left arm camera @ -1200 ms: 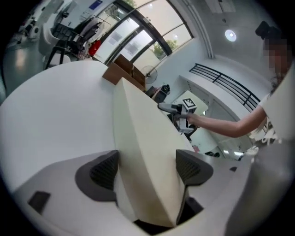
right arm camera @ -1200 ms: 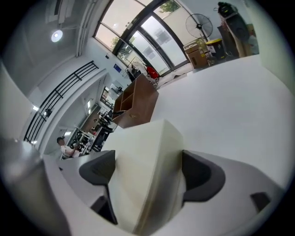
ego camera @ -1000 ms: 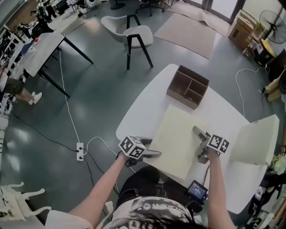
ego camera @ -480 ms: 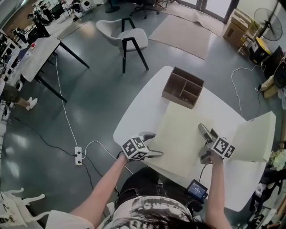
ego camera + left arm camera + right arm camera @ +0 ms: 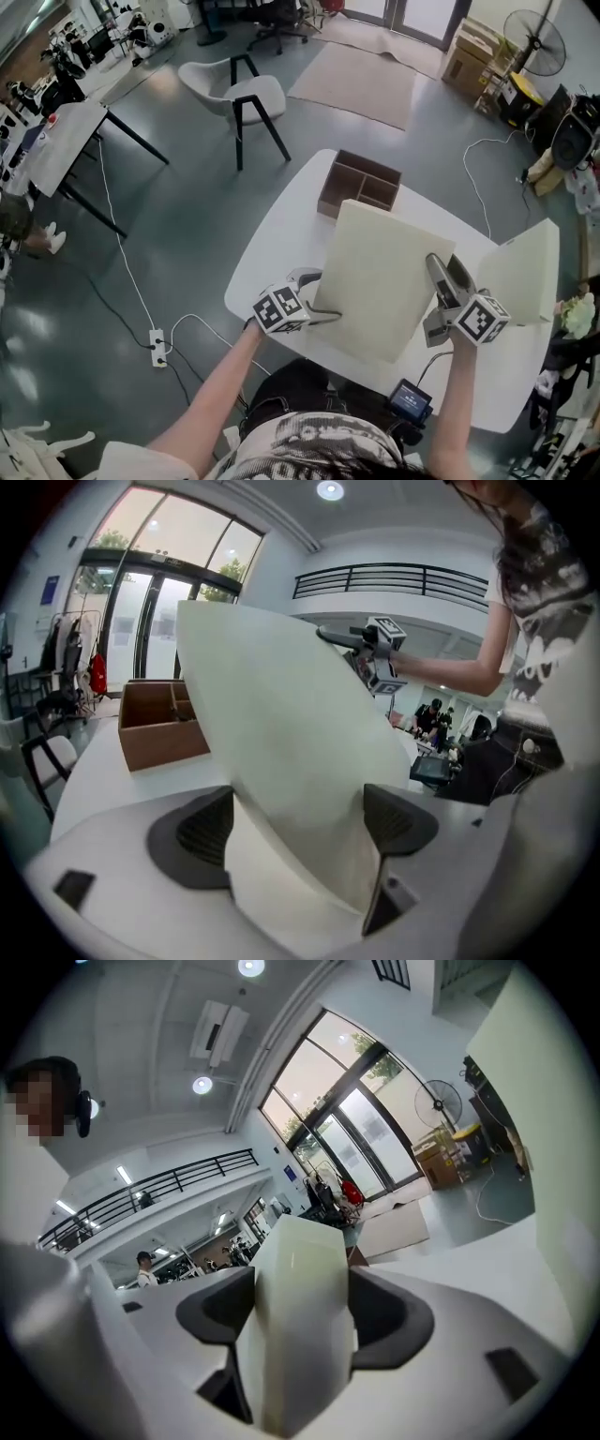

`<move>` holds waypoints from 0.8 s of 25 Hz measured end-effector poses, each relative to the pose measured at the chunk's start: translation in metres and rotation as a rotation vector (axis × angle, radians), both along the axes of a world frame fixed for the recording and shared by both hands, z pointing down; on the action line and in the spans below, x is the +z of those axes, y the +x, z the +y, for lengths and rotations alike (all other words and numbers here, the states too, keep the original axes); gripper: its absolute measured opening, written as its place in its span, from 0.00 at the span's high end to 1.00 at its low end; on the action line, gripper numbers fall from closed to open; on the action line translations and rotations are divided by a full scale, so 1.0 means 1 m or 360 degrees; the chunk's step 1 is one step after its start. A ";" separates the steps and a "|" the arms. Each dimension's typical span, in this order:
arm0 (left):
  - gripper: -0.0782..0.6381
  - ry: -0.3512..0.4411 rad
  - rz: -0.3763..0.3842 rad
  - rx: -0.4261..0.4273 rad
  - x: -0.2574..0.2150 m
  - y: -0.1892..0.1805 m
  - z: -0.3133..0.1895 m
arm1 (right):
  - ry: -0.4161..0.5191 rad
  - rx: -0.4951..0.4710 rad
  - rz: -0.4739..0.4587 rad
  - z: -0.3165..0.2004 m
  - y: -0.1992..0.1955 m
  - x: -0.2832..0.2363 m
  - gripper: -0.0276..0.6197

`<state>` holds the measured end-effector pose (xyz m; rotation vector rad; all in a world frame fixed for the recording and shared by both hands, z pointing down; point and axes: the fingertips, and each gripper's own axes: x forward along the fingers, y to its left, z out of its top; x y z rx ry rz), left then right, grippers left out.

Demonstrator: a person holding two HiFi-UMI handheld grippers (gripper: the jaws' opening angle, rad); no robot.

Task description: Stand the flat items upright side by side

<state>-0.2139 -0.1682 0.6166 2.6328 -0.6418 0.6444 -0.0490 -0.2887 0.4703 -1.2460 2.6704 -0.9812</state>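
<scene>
Panel [image 5: 380, 281] tilted above tabletop [image 5: 281, 253]

Cream panel stands steeply tilted, its far edge just in front of the brown divided box [image 5: 361, 183]. Right gripper [image 5: 448, 277] jaws, just closing, clamp the panel's right edge. Left gripper [image 5: 323, 298] jaws, just opened wide, straddle its lower left edge without pressing.

A white table [image 5: 281, 244] bears a brown compartment box [image 5: 330, 192] near its far edge.

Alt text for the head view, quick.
A person holds a large cream panel tilted over a white table. The right gripper, jaws just closing, clamps its right edge; the left gripper, jaws just opened, straddles its left edge. A brown divided box sits behind.
</scene>
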 end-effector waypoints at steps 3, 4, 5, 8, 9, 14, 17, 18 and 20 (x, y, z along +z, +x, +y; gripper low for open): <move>0.29 0.0114 -0.0079 0.0021 -0.006 0.004 -0.010 | 0.0099 -0.0032 0.0003 0.009 0.004 -0.021 0.47; 0.29 0.0160 -0.0113 0.0025 -0.008 0.005 -0.013 | 0.0132 -0.0046 0.0013 0.014 0.005 -0.027 0.48; 0.29 0.0210 -0.0151 0.0027 -0.011 0.006 -0.017 | 0.0165 -0.0064 0.0024 0.019 0.006 -0.034 0.48; 0.29 0.0389 -0.0308 0.0019 -0.016 0.006 -0.029 | 0.0256 -0.0139 0.0078 0.038 0.009 -0.047 0.48; 0.30 0.0447 -0.0372 0.0014 -0.017 0.005 -0.033 | 0.0284 -0.0173 0.0107 0.044 0.009 -0.048 0.48; 0.30 0.0623 -0.0567 0.0041 -0.014 0.006 -0.054 | 0.0348 -0.0233 0.0182 0.069 0.017 -0.043 0.48; 0.30 0.0654 -0.0578 0.0083 -0.014 0.013 -0.060 | 0.0383 -0.0204 0.0199 0.077 0.023 -0.043 0.48; 0.30 0.0662 -0.0579 0.0092 -0.014 0.014 -0.060 | 0.0398 -0.0212 0.0216 0.080 0.024 -0.043 0.48; 0.30 0.0671 -0.0582 0.0098 -0.013 0.014 -0.060 | 0.0428 -0.0256 0.0264 0.089 0.022 -0.042 0.49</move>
